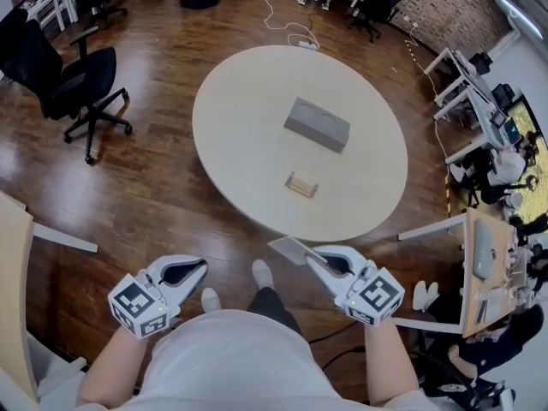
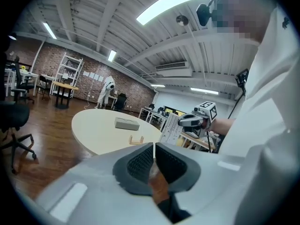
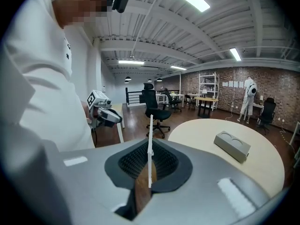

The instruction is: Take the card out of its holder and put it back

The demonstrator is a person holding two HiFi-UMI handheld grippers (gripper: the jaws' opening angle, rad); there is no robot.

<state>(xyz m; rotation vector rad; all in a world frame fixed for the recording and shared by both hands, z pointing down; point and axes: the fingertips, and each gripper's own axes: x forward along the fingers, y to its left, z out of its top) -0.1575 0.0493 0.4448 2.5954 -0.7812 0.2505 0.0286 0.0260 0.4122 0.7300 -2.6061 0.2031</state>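
Observation:
A white card is pinched in my right gripper, which is shut on it, low near my body and short of the table edge. In the right gripper view the card stands edge-on between the pads of that gripper. The small wooden card holder sits with nothing in it on the round table, well away from both grippers. My left gripper is shut with nothing in it, held low at the left. Its closed pads fill the left gripper view, where the holder shows beyond them.
A grey moulded box lies near the table's middle, behind the holder. A black office chair stands on the wooden floor to the left. Desks with equipment line the right side. My feet are just short of the table.

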